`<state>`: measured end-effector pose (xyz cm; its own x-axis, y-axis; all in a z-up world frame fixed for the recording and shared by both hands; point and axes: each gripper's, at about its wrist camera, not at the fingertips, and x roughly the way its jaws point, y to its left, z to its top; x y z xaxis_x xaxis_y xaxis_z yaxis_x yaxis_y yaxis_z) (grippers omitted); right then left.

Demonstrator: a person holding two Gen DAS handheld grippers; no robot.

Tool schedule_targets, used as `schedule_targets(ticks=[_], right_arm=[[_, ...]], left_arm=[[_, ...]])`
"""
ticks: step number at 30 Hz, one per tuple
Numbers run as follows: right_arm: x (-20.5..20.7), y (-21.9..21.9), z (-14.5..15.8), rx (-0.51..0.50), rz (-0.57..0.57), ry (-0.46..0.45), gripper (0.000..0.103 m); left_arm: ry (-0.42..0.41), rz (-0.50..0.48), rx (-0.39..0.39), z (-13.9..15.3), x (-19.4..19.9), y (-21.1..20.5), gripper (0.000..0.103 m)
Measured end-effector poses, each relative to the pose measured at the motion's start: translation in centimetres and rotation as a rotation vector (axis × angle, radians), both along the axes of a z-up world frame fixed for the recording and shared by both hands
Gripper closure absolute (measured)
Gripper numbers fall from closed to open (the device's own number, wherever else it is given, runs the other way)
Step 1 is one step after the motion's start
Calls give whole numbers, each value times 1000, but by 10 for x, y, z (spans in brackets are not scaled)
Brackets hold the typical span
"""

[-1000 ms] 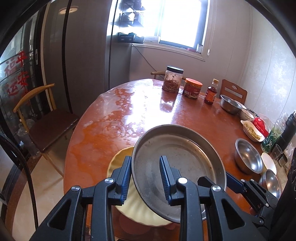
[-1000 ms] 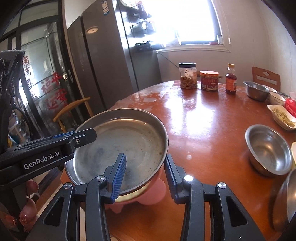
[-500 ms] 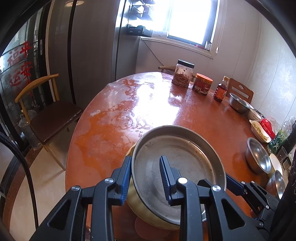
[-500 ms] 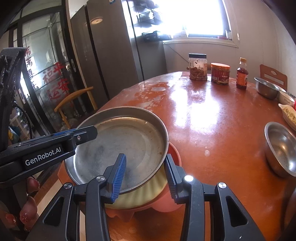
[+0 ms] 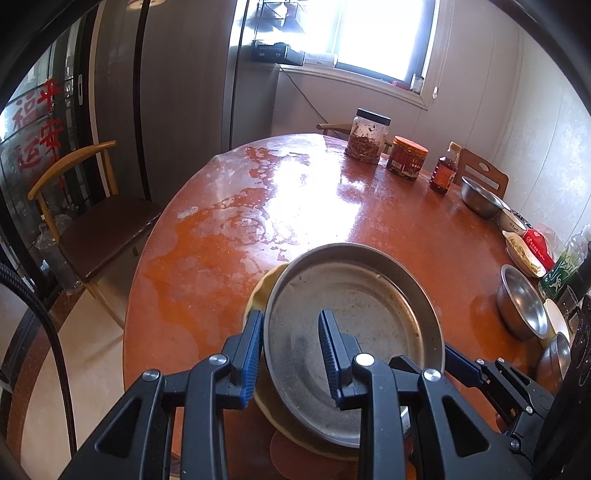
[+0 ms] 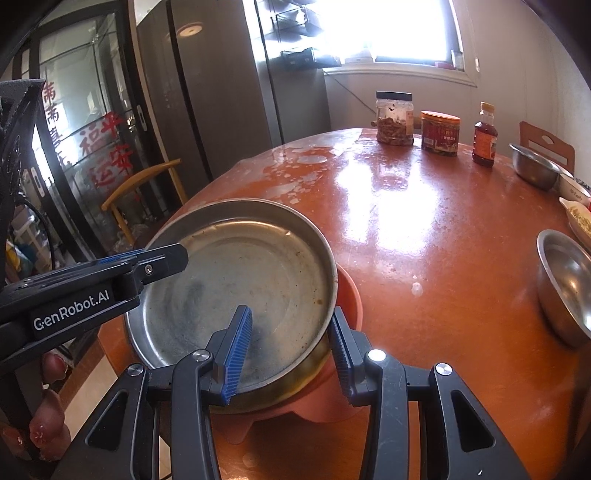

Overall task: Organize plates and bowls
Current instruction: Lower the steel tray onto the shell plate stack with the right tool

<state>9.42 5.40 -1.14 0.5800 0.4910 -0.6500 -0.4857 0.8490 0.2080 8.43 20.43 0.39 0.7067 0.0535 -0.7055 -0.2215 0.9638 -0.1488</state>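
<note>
Here, a round reddish-brown table (image 5: 332,206) with a glossy, streaked top fills both views, glare from the window (image 5: 384,33) pooling across it. A tall grey fridge (image 6: 221,92) stands by the window, a wooden chair (image 5: 96,218) with a dark seat sits at the table's left side, and a glass door with red characters (image 6: 110,147) lies beyond.

Near the table's front edge, a metal pan (image 5: 351,321) sits on top of a yellow plate (image 5: 264,295), which in turn rests on a pink plate (image 6: 349,299) (seen clearly only from the right wrist). The pan's inside is bare apart from smudges and specks.

The left gripper (image 5: 291,350) straddles the pan's near-left rim, one finger outside and one inside, the gap between them moderate; whether the pads press the wall I cannot tell. The right gripper (image 6: 288,347) straddles the near-right rim the same way, and again the contact is unclear.

At the far edge stand a clear jar (image 5: 367,136) of brownish contents, a red tin (image 5: 408,157) and a small bottle (image 5: 445,170) of dark liquid. Along the right side are a steel bowl (image 5: 480,197), a white dish (image 5: 524,253) holding pale food, another steel bowl (image 5: 522,302) with nothing in it, and a green bottle (image 5: 561,273).
</note>
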Motion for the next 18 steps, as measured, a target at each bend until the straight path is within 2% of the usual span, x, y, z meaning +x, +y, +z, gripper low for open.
schedule_targets(ticks=[18], right_arm=[[-7, 0, -1, -5, 2, -17, 59]], left_arm=[[9, -7, 19, -3, -2, -1, 72]])
